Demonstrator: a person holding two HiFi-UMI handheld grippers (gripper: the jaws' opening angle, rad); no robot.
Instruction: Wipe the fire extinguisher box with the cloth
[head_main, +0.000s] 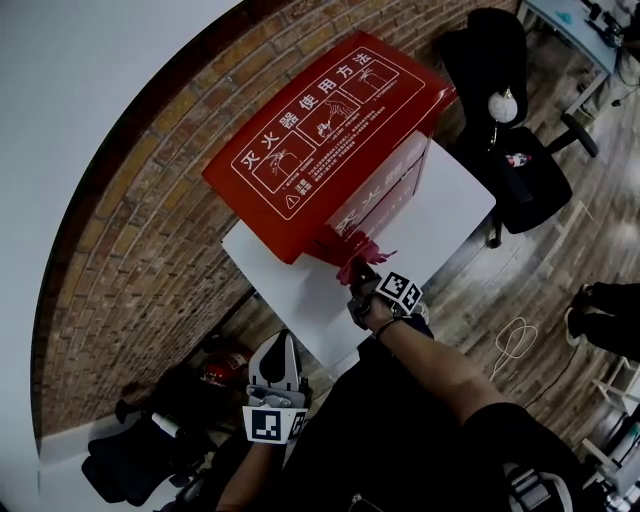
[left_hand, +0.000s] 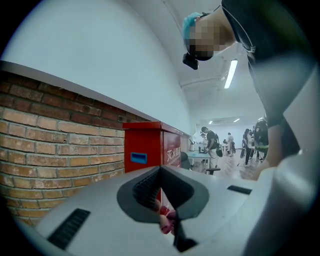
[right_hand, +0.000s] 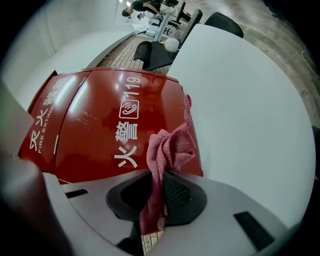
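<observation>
Counting one red box, one pink cloth: my right tool pinches the cloth at the box's lower front, arm outstretched; left tool closed, empty, held low.

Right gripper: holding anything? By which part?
Yes: the right gripper pinches the pink cloth across its bunched middle. One end sticks out toward the red box, the other hangs behind the jaws. The left gripper holds nothing.

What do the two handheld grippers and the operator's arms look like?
Left gripper and right gripper: pale grey moulded shells, black ribbed jaw pads, dark slots on top. Each carries a white marker cube with black square patterns. No cables visible. Operator wears a dark top; forearms unsleeved.
</observation>
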